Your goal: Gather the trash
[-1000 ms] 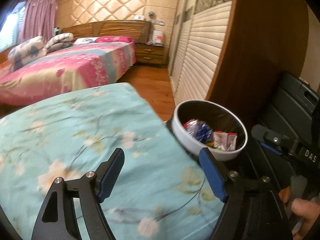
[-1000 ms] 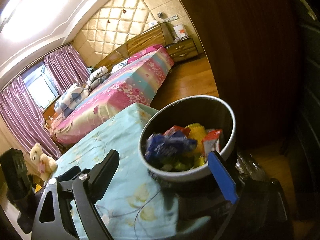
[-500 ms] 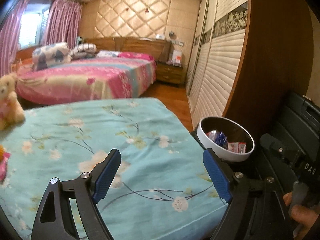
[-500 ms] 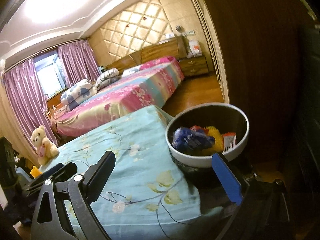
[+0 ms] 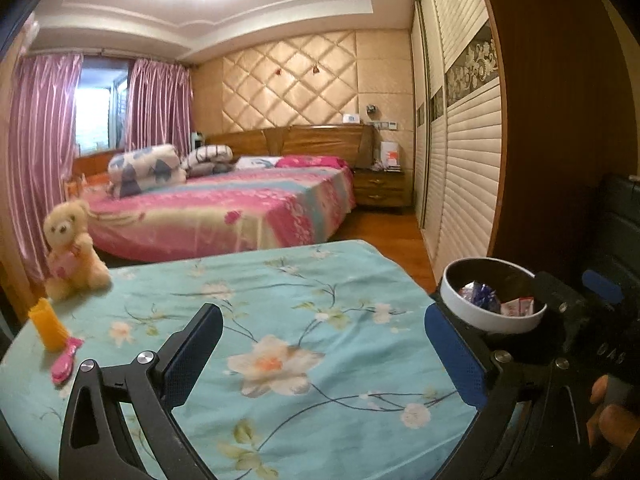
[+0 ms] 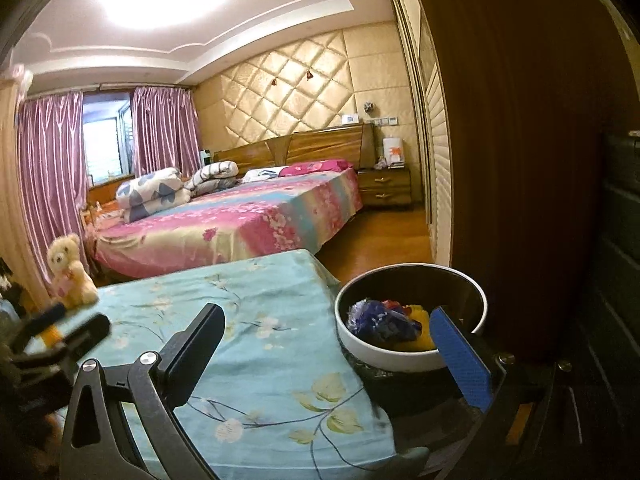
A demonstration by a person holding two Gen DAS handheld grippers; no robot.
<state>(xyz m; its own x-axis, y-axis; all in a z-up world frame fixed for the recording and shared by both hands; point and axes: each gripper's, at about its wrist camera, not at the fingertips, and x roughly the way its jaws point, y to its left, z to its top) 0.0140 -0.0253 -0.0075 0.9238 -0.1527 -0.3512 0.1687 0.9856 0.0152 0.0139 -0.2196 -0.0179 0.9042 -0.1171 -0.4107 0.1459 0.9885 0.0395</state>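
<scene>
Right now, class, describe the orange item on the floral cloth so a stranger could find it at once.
Start at the table under the turquoise floral cloth. Go to its far left corner, where a cream teddy bear sits. Just in front of the bear stands the orange container, upright, with a pink item lying flat beside it; it is the only orange, standing thing there.

Both wrist views sit low over the floral table (image 5: 304,304), facing the bed (image 5: 240,208) and quilted wall. The left view sits further left, with the bin (image 5: 490,318) at its right; the right view looks close into the bin (image 6: 400,354). Shared: table, bin, bed, teddy (image 5: 72,248).
</scene>
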